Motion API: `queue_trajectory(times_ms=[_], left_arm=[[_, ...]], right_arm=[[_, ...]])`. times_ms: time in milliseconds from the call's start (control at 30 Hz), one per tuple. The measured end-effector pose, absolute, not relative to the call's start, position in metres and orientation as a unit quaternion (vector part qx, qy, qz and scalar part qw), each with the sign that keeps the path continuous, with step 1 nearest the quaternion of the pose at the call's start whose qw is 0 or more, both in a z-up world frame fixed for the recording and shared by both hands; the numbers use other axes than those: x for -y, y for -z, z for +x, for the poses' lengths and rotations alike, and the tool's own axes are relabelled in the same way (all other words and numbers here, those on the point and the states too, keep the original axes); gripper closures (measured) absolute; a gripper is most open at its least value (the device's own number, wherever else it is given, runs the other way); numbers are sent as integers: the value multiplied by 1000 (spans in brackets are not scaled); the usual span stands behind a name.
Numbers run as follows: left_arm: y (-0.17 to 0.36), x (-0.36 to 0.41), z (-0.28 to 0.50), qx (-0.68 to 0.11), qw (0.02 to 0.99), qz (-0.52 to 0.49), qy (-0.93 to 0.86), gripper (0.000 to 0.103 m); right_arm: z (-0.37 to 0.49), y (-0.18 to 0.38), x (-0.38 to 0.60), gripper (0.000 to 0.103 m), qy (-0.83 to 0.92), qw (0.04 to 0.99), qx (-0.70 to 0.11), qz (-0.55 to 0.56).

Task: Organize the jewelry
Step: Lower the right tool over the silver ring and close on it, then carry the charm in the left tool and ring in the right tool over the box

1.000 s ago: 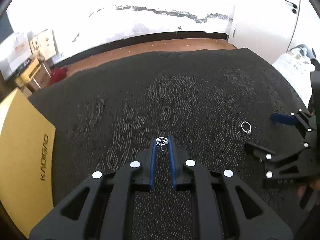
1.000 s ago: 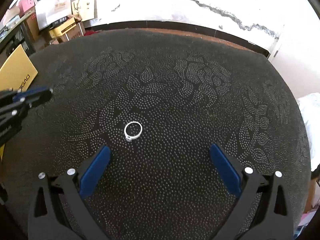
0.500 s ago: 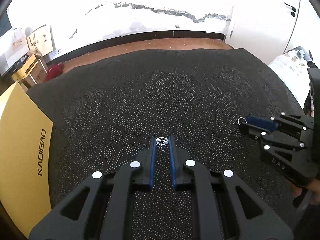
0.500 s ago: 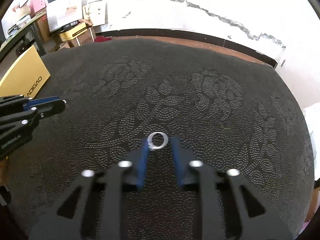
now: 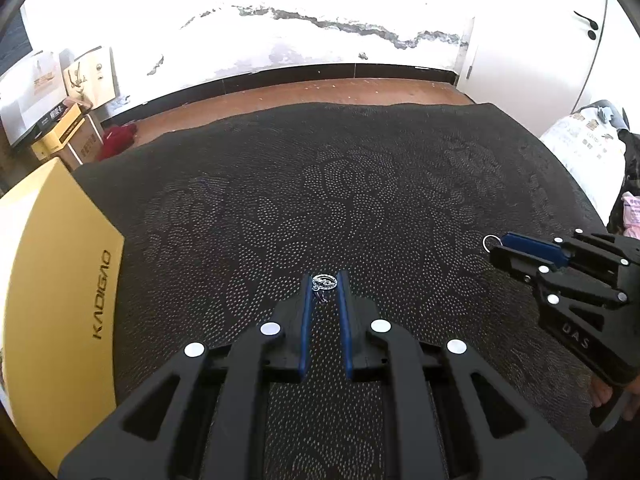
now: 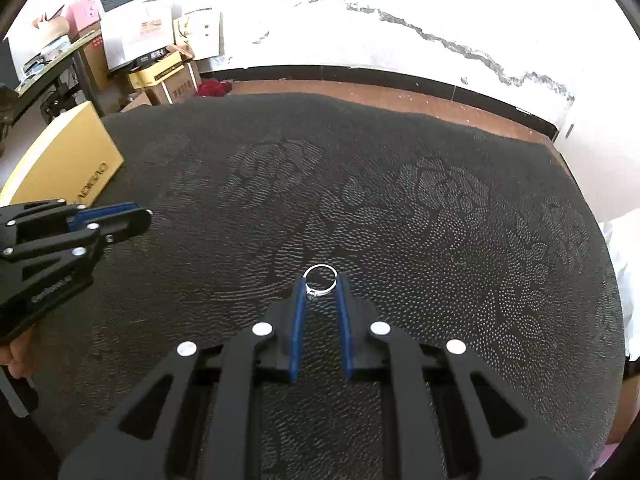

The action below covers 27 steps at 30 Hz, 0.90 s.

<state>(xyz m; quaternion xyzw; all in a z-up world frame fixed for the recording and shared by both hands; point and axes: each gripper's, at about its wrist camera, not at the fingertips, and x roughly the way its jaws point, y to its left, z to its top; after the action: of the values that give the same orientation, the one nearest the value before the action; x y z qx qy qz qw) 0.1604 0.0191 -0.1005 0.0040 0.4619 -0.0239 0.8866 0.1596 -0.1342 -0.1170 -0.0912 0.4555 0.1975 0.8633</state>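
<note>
While the left gripper (image 5: 325,282) pinches a small silver charm (image 5: 324,281) in its jaws, the right gripper (image 6: 320,282) clamps a silver ring (image 6: 319,279) above the black patterned cloth (image 6: 400,208)

Both wrist cameras look forward and down, close above the black patterned cloth (image 5: 360,184), toward the cracked white wall (image 6: 400,36). Each view shows the other gripper at its side, and both share the yellow box (image 5: 52,280) on the cloth's left edge.
</note>
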Motion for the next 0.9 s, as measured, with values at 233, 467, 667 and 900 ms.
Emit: queue_trajectory(times_ms=[233,467,667,900], left_arm=[[86,-26,132,-464,886,-1,10,91],[58,-45,95,-458,889,9,-16,91],[44,-53,69,-455,890,17,-22,91],[31,-62,49,-451,892,13,-15,91]], right_arm=[[126,93,123,97,-209,862,-448,-109],[98,74,107,97,-216,862,-444,-113],[74,49,108,97,-219,869,-426,-124],[58,13,118,97,-219,872,-419,-125]])
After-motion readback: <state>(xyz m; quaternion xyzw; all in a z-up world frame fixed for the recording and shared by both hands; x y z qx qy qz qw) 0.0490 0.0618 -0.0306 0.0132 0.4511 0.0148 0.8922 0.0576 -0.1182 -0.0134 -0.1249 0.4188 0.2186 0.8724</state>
